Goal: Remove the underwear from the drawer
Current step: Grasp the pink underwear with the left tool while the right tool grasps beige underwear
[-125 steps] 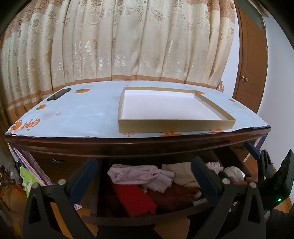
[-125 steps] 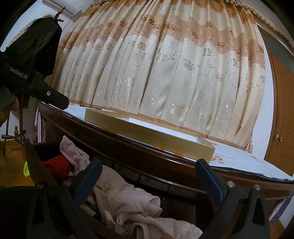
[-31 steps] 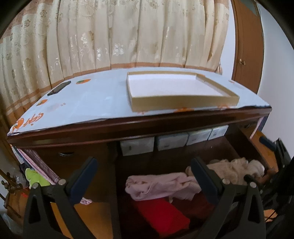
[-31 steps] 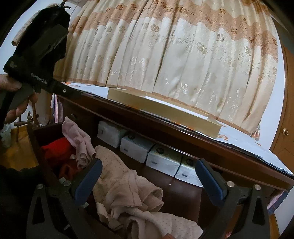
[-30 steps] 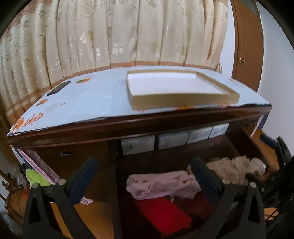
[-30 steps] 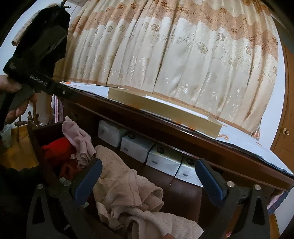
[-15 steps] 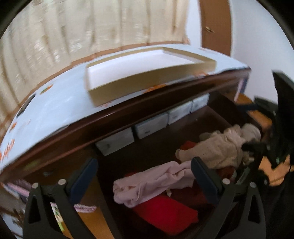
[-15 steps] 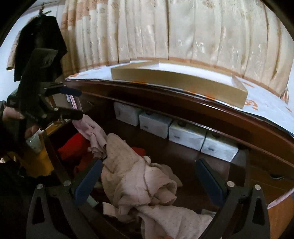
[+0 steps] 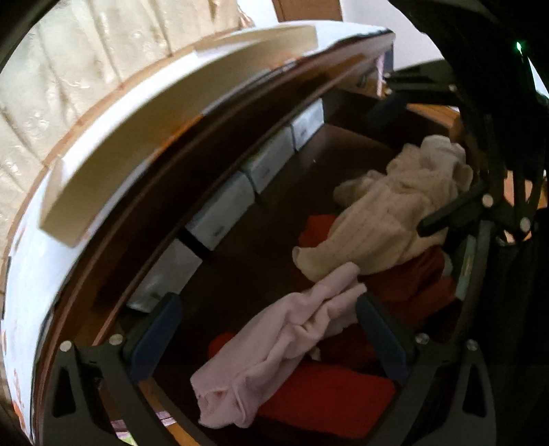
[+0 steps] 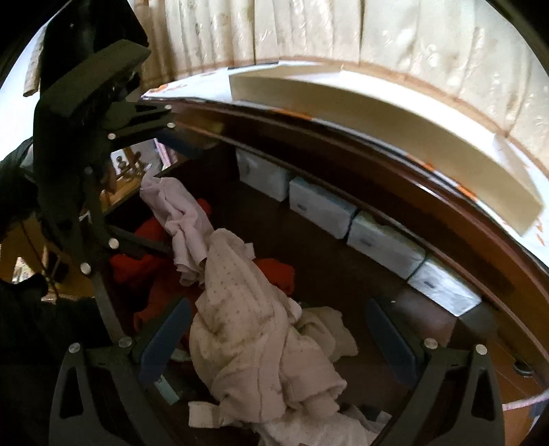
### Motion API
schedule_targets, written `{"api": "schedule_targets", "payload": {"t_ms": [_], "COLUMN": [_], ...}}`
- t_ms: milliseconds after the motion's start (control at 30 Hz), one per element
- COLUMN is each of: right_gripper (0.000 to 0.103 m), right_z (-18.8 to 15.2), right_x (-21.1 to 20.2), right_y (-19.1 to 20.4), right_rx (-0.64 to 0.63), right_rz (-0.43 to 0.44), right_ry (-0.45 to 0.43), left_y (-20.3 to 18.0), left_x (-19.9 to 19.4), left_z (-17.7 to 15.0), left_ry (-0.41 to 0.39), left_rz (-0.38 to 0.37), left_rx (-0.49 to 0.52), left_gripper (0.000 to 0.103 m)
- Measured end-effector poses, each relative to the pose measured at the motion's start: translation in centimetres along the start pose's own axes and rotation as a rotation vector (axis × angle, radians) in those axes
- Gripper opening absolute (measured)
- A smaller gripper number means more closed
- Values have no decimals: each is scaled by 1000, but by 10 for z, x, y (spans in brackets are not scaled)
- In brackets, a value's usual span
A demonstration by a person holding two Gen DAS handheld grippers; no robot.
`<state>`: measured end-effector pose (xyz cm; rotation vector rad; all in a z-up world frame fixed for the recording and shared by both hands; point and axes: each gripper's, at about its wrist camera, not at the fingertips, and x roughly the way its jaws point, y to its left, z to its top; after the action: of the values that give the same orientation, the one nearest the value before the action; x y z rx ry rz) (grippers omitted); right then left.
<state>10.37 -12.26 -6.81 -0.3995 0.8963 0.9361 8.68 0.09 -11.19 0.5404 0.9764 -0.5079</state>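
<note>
While both grippers hang over the open drawer (image 9: 274, 219), neither one touches any cloth. The left gripper (image 9: 264, 332) has its fingers spread wide, and the pink underwear (image 9: 281, 346) lies in the drawer right between them, a little below. This pink piece is crumpled and long; it rests partly on a red garment (image 9: 329, 401) near the front edge of the drawer. Its far end touches a cream garment (image 9: 387, 212), which is piled toward the right side of the drawer.

The right gripper (image 10: 278, 339) is also spread wide and holds nothing. Between its fingers, and below them, lies the cream garment (image 10: 257, 346) with small dots, bunched in a heap. Behind this heap, the pink underwear (image 10: 182, 219) stretches toward the left side of the drawer, close to the left gripper (image 10: 144, 127) seen at the left.

Along the back wall of the drawer stands a row of white boxes (image 10: 319, 209), side by side, apart from the clothes. On the tabletop (image 9: 113, 137) above the drawer lies a flat tray (image 9: 171, 116) with low beige walls, and a patterned curtain (image 10: 377, 31) hangs behind it.
</note>
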Motion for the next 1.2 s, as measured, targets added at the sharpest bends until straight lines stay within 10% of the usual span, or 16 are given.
{"api": "schedule_targets", "payload": {"t_ms": [633, 767, 933, 1200], "right_gripper": [83, 83, 52, 39], "right_z": [8, 5, 4, 2], "right_x": [46, 55, 58, 39], "right_y": [-5, -3, -8, -4], "right_rx": [13, 7, 42, 53], "right_rz": [129, 143, 207, 181], "right_ry": [212, 236, 229, 140], "left_y": [2, 8, 12, 26], "left_x": [31, 30, 22, -4], "left_z": [-18, -22, -23, -37], "left_ry": [124, 121, 90, 15], "left_rz": [-261, -292, -302, -259], "left_rx": [-11, -43, -75, -216], "left_gripper": [76, 58, 38, 33]}}
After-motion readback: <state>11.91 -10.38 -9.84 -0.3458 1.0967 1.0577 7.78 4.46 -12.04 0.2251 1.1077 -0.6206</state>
